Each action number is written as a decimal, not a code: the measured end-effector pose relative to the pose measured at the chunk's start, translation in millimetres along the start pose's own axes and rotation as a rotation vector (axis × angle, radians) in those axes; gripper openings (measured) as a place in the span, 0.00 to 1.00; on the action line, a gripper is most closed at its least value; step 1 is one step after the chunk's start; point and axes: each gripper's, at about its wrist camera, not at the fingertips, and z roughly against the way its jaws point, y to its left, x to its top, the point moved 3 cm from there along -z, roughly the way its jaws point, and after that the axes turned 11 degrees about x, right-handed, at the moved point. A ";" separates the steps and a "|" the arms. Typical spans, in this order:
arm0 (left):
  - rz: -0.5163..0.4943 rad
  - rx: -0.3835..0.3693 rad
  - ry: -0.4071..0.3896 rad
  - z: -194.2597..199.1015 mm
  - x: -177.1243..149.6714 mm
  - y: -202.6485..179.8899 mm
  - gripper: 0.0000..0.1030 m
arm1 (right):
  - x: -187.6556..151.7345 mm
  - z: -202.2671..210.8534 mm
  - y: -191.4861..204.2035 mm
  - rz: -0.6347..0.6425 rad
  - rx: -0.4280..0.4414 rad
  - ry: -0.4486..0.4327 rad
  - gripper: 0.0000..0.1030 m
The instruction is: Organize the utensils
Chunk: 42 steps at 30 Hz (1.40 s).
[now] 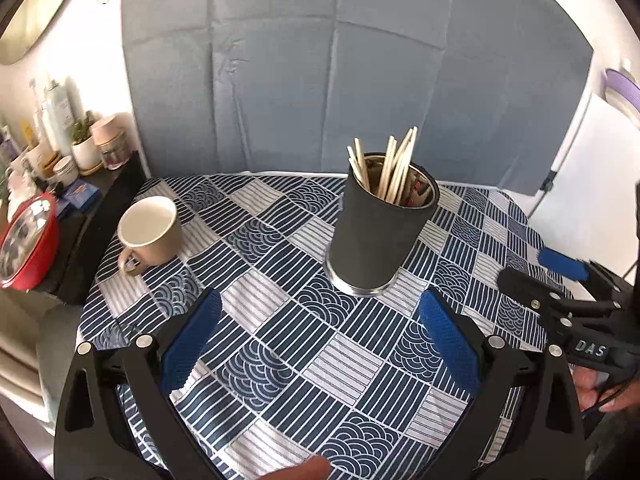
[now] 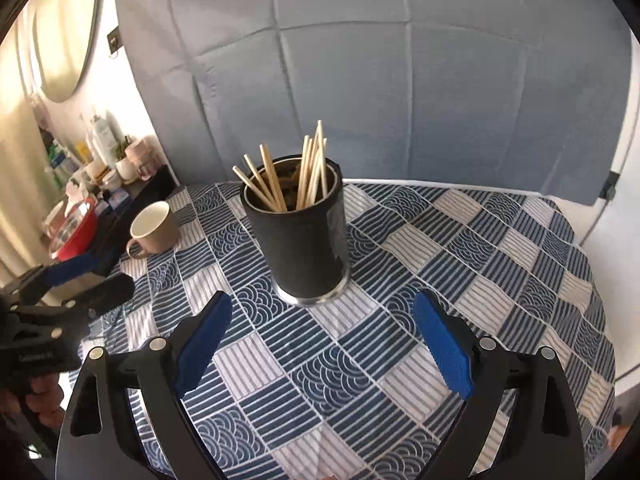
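Backdrop: grey-blue creased cloth (image 1: 340,72) fills the upper half of both wrist views.

Table: covered by a blue-and-white patchwork tablecloth (image 1: 280,360) of stripes and wave arcs; it takes the whole lower half of each frame.

Left gripper (image 1: 320,340): my tool, bottom of the left wrist view. Blue pads stand wide apart, one lower left, one lower right, with only cloth showing between them. Nothing held. It also shows at the left edge of the right wrist view, black body with one blue pad.

Right gripper (image 2: 324,340): bottom of the right wrist view. Its jaws stand wide with nothing between them but tablecloth. In the left wrist view it sits at the right edge, with my right hand (image 1: 608,392) behind it at the lower right.

Holder: dark cylindrical utensil holder (image 1: 380,236) with a metal base ring, upright on the cloth, centre right in the left view and just left of centre in the right view, beyond both sets of pads and apart from them.

Mug: beige mug (image 1: 150,232), upright, handle toward the camera, centre left, well apart from the holder. Looks empty.

Chopsticks: a bundle of pale wooden chopsticks (image 1: 394,168) stands in the holder, tips fanned above its rim.
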 end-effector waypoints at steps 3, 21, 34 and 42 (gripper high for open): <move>0.024 -0.015 0.003 9.5 -1.5 0.3 0.94 | -2.7 10.3 -0.7 -0.012 -0.014 0.004 0.86; 0.047 0.031 0.050 18.4 -16.1 1.2 0.94 | -27.5 21.6 -0.8 -0.055 -0.035 0.068 0.88; 0.032 0.025 0.088 17.4 -23.1 -1.0 0.94 | -33.1 18.3 3.4 -0.057 -0.013 0.084 0.89; 0.030 0.015 0.096 18.4 -25.4 -1.6 0.94 | -35.5 18.7 3.0 -0.060 -0.009 0.089 0.90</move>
